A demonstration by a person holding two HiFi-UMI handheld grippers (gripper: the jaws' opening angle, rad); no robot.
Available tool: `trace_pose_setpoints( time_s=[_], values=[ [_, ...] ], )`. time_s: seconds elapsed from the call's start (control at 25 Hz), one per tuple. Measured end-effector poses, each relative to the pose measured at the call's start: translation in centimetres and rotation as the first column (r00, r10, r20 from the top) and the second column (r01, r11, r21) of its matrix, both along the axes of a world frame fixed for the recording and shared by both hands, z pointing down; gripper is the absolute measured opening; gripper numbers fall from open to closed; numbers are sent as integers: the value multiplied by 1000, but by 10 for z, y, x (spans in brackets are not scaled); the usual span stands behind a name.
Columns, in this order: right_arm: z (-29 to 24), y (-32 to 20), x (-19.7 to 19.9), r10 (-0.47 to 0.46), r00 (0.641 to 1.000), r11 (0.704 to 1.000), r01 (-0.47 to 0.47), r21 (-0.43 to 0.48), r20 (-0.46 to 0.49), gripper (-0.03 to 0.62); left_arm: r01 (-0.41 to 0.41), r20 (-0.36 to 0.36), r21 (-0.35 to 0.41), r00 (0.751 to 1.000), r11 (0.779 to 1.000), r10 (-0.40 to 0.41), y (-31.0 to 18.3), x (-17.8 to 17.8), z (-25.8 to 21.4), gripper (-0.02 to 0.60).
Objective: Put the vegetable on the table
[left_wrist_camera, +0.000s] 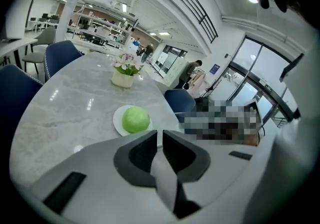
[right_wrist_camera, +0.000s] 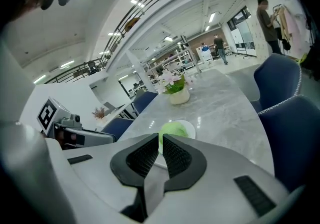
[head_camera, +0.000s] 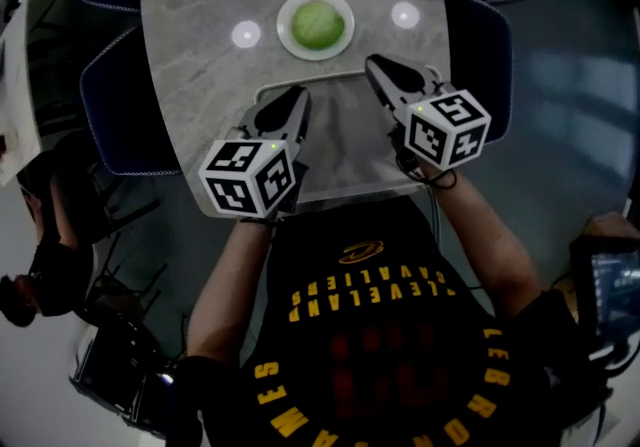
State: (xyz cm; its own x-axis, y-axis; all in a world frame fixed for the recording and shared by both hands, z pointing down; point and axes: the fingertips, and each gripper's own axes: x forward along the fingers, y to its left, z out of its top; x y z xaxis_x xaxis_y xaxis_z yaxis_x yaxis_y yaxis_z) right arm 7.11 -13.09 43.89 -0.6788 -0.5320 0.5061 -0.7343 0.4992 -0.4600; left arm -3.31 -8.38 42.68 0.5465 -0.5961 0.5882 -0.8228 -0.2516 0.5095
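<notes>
Grey marble carries everything here, and at the table's (head_camera: 200, 55) near edge lies a pale tray (head_camera: 345, 150). You hold both grippers over the tray, side by side and apart from each other. Your left gripper (head_camera: 297, 93) has its jaws pressed together with nothing between them, and your right gripper (head_camera: 375, 63) is the same, closed and empty. Both point away from you toward the middle of the table.

Just beyond the tray's far edge, about midway across the table, sits a white plate (head_camera: 283, 30). The vegetable is there: a round green cabbage (head_camera: 318, 24) resting on the plate, clear of both grippers. Farther on, toward the table's far end, stands a pot of flowers (left_wrist_camera: 123, 76). Blue chairs (head_camera: 120, 105) stand along both long edges.
</notes>
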Motion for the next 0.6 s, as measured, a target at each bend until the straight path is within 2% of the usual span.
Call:
trace_pose_setpoints(
  time_s=[0.16, 0.4, 0.6],
  values=[
    [-30, 38, 3, -7, 1000, 1000, 7, 0, -7, 32, -17, -12, 24, 1000, 1000, 17, 31, 12, -36, 34],
    [-35, 67, 16, 19, 999, 1000, -18, -19, 38, 32, -8, -11, 79, 1000, 997, 9, 47, 25, -54, 34],
    [-67, 80, 10, 4, 999, 996, -8, 87, 52, 32, -10, -21, 142, 1000, 990, 13, 56, 35, -80, 34]
  ],
)
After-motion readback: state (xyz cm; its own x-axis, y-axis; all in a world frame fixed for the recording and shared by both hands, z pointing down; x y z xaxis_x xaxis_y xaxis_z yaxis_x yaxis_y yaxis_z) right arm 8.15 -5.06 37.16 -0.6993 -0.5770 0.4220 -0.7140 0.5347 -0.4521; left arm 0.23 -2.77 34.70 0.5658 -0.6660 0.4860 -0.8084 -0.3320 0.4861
